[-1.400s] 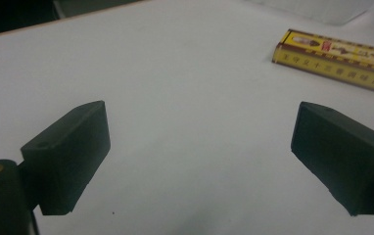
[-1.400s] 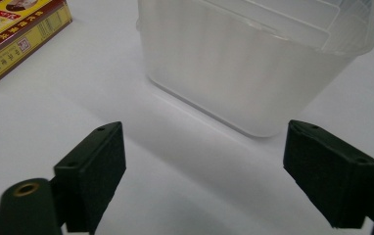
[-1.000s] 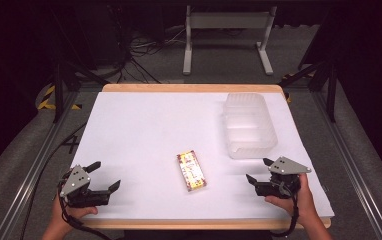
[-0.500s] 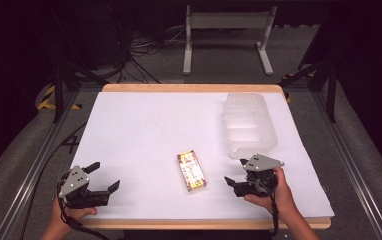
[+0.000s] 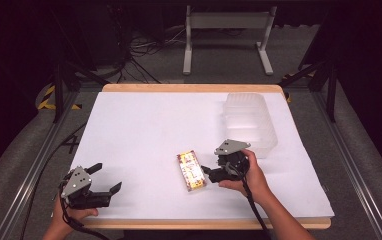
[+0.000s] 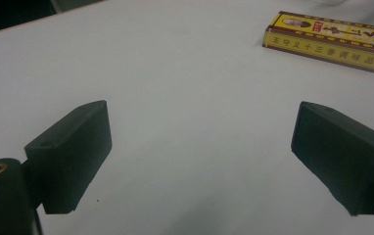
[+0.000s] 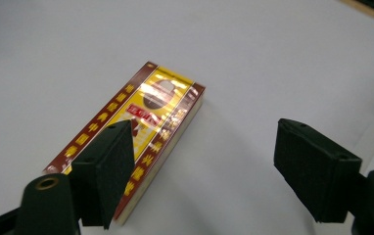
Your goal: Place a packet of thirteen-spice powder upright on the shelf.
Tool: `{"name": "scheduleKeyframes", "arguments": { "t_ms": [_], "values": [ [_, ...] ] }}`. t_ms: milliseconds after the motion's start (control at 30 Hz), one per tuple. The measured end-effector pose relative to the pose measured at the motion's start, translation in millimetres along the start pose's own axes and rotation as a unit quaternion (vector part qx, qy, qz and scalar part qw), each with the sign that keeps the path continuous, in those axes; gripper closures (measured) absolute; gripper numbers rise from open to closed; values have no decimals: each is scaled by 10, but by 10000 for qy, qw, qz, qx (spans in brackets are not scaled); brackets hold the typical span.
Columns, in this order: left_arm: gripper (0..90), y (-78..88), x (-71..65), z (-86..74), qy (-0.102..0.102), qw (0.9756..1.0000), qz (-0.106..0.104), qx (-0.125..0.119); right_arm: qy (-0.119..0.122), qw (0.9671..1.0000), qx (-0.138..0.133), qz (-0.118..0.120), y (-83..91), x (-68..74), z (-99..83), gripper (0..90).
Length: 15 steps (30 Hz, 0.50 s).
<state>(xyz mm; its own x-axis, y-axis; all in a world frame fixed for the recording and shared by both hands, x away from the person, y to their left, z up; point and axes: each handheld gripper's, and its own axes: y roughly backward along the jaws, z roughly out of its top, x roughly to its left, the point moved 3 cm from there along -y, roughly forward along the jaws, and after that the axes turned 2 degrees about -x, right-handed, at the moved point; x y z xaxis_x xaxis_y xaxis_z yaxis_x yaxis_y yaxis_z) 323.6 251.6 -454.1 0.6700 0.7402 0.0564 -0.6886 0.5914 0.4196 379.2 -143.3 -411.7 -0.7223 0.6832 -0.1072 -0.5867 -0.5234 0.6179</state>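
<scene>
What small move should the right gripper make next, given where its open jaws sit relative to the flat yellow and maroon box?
Probably a small shift sideways to centre the jaws over the flat yellow and maroon box, then close. The right gripper is open, but one jaw overlaps the box top while the other stands off over bare white table, so closing now would likely miss.

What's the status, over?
Right gripper open, beside yellow box, not gripping. Left gripper open, idle at near edge. Clear container beyond; nothing blocking.
</scene>
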Motion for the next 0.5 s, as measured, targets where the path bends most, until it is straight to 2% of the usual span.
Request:
{"name": "scheduleKeyframes", "arguments": {
  "t_ms": [133,167,300,400,433,467,500],
  "values": [
    [87,-18,-1,-2,-35,10000,16,67,71,9999,-63,-103,-95,-21,48,244],
    [87,-21,-1,-4,-23,10000,1,74,69,10000,-59,-35,-127,-19,59,239],
    [87,-23,-8,-11,-40,9999,-26,101,-45,9998,135,144,-248,34,140,234],
    [87,-25,-8,-12,-39,9999,-33,105,-77,9995,269,142,-297,49,176,230],
    [87,-22,-10,-12,-49,9999,-41,107,-148,9991,339,192,-332,58,202,231],
    [87,-21,-14,-10,-45,9999,-48,101,-342,9979,535,134,-407,72,248,234],
    [87,-19,-17,-8,-48,9999,-57,97,-342,9979,535,134,-407,72,248,237]
  ]
}}
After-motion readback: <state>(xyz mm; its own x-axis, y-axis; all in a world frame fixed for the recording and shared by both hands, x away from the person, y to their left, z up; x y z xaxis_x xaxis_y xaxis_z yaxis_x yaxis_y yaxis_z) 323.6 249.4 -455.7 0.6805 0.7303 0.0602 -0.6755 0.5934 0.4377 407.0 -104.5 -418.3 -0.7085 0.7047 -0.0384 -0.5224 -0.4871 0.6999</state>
